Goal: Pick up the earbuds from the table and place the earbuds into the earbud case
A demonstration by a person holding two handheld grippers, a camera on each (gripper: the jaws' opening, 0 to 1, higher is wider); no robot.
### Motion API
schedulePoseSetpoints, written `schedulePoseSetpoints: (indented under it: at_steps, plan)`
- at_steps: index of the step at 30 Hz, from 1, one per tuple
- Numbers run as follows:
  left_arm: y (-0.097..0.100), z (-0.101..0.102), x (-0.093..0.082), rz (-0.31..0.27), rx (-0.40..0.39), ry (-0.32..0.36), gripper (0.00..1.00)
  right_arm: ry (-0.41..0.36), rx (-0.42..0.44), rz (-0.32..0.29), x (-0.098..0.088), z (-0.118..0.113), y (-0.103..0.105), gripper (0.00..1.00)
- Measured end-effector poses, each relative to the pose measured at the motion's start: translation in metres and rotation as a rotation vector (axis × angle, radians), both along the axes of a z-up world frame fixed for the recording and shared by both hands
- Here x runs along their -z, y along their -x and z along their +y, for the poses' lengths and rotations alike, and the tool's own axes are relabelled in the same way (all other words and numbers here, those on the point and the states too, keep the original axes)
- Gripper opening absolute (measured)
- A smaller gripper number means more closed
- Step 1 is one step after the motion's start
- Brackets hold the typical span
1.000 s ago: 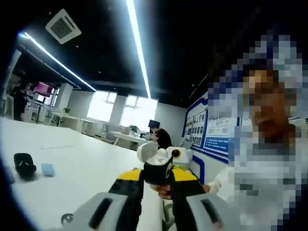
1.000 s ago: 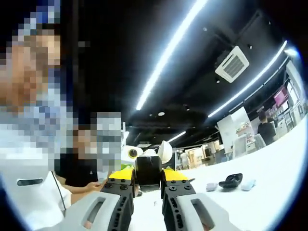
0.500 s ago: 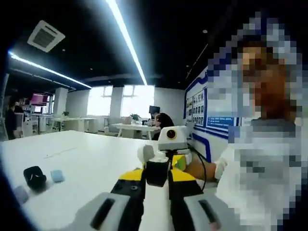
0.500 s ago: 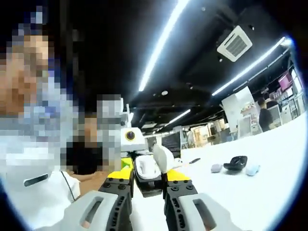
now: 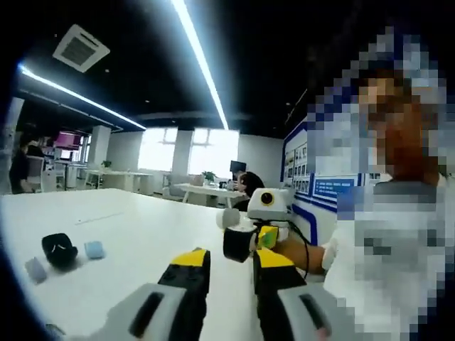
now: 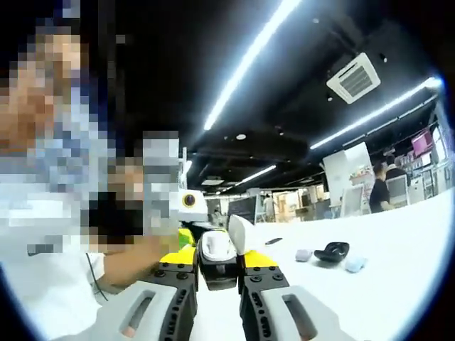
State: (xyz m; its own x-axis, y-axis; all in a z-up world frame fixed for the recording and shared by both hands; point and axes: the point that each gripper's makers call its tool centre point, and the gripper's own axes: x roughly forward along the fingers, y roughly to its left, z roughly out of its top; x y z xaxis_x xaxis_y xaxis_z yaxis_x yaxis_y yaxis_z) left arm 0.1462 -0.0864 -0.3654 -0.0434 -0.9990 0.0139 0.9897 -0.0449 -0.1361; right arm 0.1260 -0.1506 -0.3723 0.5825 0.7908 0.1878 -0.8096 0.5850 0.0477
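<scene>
We see the earbud case [image 6: 217,250] off the worktop [image 5: 135,234], pinched between the jaws of the right claw [image 6: 218,266], with its white lid [image 6: 240,233] flipped up. The left claw [image 5: 232,266] sits just in front of the case, jaws spread, nothing between them.

We judge the case light, rigid and smooth, prob. slippery plastic. It's best held across the flat sides of the dark lower body, as now, and away from the hinge, since the lid looks like the weak part. Earbuds would be tiny, glossy and easy to flick away, so they need a gentle pinch on the stem or body w/ little force. We can't tell whether white shapes inside the case are earbuds or just the liner.

Well beyond the case, on the worktop, lie a black object [image 6: 333,251] and two small pale-blue bits [image 6: 353,265]; it's too small to tell what they are.

No brand or label is readable on the case. Blue wall boards [image 5: 313,190] behind the case carry text, but it's too small to read.
</scene>
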Motion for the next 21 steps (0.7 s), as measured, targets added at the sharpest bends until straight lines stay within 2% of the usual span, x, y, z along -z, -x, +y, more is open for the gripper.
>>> schedulePoseSetpoints:
  at_steps: [2, 3, 5, 6, 7, 10, 12, 14, 16, 19, 21]
  plan:
    - [-0.018, 0.019, 0.002, 0.003, -0.090, -0.007, 0.26, 0.026, 0.037, -0.002, 0.005, -0.007, -0.006, 0.19]
    - [-0.030, 0.030, 0.007, -0.003, -0.152, -0.036, 0.26, 0.020, 0.034, 0.002, 0.007, -0.009, -0.007, 0.19]
    - [-0.057, 0.055, 0.021, -0.073, -0.290, -0.119, 0.26, 0.016, 0.056, 0.006, 0.010, -0.015, -0.011, 0.19]
    - [-0.066, 0.068, 0.027, -0.078, -0.341, -0.145, 0.26, 0.017, 0.064, 0.005, 0.011, -0.016, -0.013, 0.20]
    - [-0.071, 0.076, 0.031, -0.070, -0.373, -0.160, 0.26, 0.026, 0.081, 0.006, 0.015, -0.020, -0.017, 0.20]
    - [-0.093, 0.111, 0.050, -0.120, -0.496, -0.257, 0.26, 0.018, 0.104, 0.018, 0.024, -0.030, -0.025, 0.20]
    - [-0.103, 0.128, 0.060, -0.113, -0.553, -0.293, 0.26, 0.008, 0.118, 0.029, 0.028, -0.034, -0.031, 0.20]
    - [-0.106, 0.133, 0.066, -0.128, -0.552, -0.311, 0.26, 0.008, 0.128, 0.033, 0.033, -0.036, -0.034, 0.20]
    - [-0.108, 0.135, 0.073, -0.190, -0.530, -0.370, 0.25, 0.011, 0.128, 0.037, 0.037, -0.037, -0.036, 0.20]
    - [-0.105, 0.125, 0.076, -0.269, -0.460, -0.441, 0.25, 0.010, 0.135, 0.049, 0.044, -0.038, -0.039, 0.20]
    - [-0.107, 0.121, 0.081, -0.287, -0.437, -0.529, 0.25, 0.005, 0.138, 0.054, 0.047, -0.039, -0.041, 0.20]
